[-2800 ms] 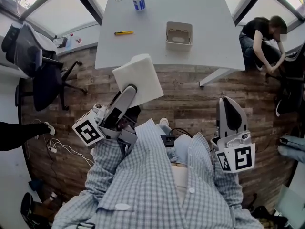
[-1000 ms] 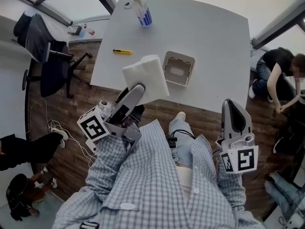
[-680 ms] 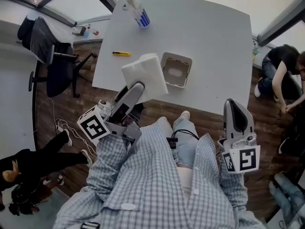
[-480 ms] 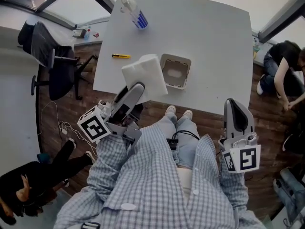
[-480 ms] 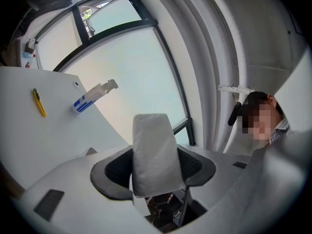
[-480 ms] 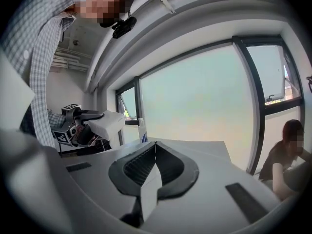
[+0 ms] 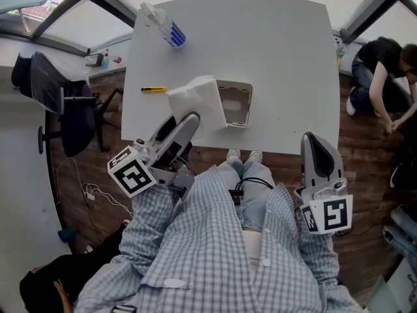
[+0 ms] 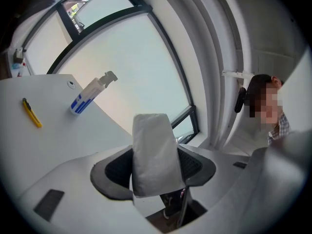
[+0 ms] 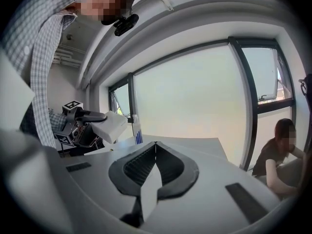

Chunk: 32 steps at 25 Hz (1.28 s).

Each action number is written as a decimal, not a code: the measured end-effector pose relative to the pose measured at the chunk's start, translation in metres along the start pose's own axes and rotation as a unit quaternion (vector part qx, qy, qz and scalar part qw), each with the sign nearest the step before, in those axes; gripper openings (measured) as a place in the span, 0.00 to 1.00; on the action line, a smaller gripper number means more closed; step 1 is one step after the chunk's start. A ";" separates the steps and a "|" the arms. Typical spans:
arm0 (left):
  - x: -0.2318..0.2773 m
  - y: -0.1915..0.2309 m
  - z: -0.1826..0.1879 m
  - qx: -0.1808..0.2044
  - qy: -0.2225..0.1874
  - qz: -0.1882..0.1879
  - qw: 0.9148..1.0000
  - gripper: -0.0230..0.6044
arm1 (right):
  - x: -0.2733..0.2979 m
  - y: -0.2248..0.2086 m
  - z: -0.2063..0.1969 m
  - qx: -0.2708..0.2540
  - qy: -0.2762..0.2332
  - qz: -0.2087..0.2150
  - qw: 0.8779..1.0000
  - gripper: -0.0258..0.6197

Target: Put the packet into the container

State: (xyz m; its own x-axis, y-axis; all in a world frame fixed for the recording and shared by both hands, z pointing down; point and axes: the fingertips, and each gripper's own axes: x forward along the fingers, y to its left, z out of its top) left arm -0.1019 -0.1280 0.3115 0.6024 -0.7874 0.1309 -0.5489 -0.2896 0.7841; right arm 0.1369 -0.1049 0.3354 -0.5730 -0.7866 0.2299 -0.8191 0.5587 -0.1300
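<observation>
With the left claw point(image 7: 189, 119), grips a soft white packet point(image 7: 197, 103) by its lower end, pads pressed into both flanks, spread middling wide around its thickness. Holds it tilted up and forward over the near edge of the white table point(image 7: 273, 57), toward the near left corner. From the head view, covers with the packet's right side the left rim of the beige container point(image 7: 238, 103); no telling from any view whether touching that rim or raised above it. Shows the container open-topped, close to the near edge, roughly midway along it.

With the right claw point(image 7: 317, 152), holds nothing: shut tight, tips meeting in a single line. Hangs off the table, short of the near edge by the near right corner, above the wooden floor point(image 7: 280, 168) and just beside a checked shirt point(image 7: 215, 253).

Elsewhere on the table: a yellow cutter point(image 7: 154, 89) by the left edge, well apart from the container; a spray bottle point(image 7: 163, 26) with blue print near the far left corner.

Off the table: a dark office chair point(image 7: 58, 103) beyond the left edge; a person in black point(image 7: 378, 70) crouched low beyond the right edge.
</observation>
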 end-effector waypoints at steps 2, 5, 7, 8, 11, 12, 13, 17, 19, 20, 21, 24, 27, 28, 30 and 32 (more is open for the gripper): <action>0.005 0.003 -0.002 0.011 0.014 0.001 1.000 0.45 | 0.003 0.003 0.002 -0.003 0.000 -0.003 1.000 0.06; 0.011 0.006 -0.005 0.024 0.041 -0.008 0.999 0.45 | 0.009 0.010 0.003 -0.008 0.003 -0.004 1.000 0.06; 0.013 0.011 -0.006 0.032 0.055 -0.008 0.998 0.45 | 0.012 0.015 0.003 -0.012 0.006 -0.004 1.000 0.06; 0.015 0.013 -0.006 0.035 0.061 -0.007 0.997 0.45 | 0.014 0.017 0.004 -0.013 0.007 -0.003 1.000 0.06; 0.020 0.020 -0.006 0.049 0.076 -0.004 0.996 0.45 | 0.019 0.022 0.007 -0.018 0.008 -0.004 1.000 0.06; 0.021 0.022 -0.005 0.056 0.080 -0.001 0.995 0.45 | 0.020 0.025 0.008 -0.020 0.009 -0.004 1.000 0.06; 0.022 0.023 -0.004 0.064 0.083 0.003 0.995 0.45 | 0.022 0.027 0.009 -0.023 0.010 -0.003 1.000 0.06; 0.027 0.029 -0.001 0.082 0.087 0.010 0.993 0.45 | 0.029 0.033 0.009 -0.034 0.015 0.003 0.999 0.06; 0.031 0.031 -0.003 0.094 0.098 0.012 0.991 0.45 | 0.031 0.035 0.008 -0.039 0.018 0.002 0.999 0.06; 0.032 0.031 -0.004 0.104 0.105 0.014 0.989 0.45 | 0.032 0.036 0.008 -0.041 0.019 0.002 0.999 0.06; 0.033 0.031 -0.004 0.114 0.111 0.017 0.987 0.45 | 0.033 0.038 0.008 -0.042 0.021 0.002 0.999 0.06; 0.038 0.035 -0.009 0.150 0.135 0.026 0.979 0.45 | 0.034 0.040 0.008 -0.043 0.024 0.001 0.999 0.06; 0.044 0.039 -0.018 0.191 0.167 0.035 0.967 0.45 | 0.034 0.040 0.006 -0.041 0.026 -0.002 0.999 0.06; 0.046 0.039 -0.021 0.202 0.177 0.036 0.963 0.45 | 0.033 0.039 0.006 -0.040 0.026 -0.003 0.999 0.06; 0.050 0.041 -0.029 0.217 0.194 0.037 0.956 0.45 | 0.033 0.036 0.006 -0.039 0.027 -0.007 0.999 0.06; 0.054 0.045 -0.037 0.229 0.212 0.040 0.949 0.45 | 0.034 0.034 0.005 -0.037 0.027 -0.010 0.999 0.06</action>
State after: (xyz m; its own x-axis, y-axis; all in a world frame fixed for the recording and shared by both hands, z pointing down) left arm -0.0726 -0.1636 0.3758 0.6740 -0.5547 0.4878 -0.7385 -0.5214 0.4275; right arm 0.0893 -0.1134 0.3340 -0.5524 -0.7835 0.2846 -0.8251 0.5624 -0.0532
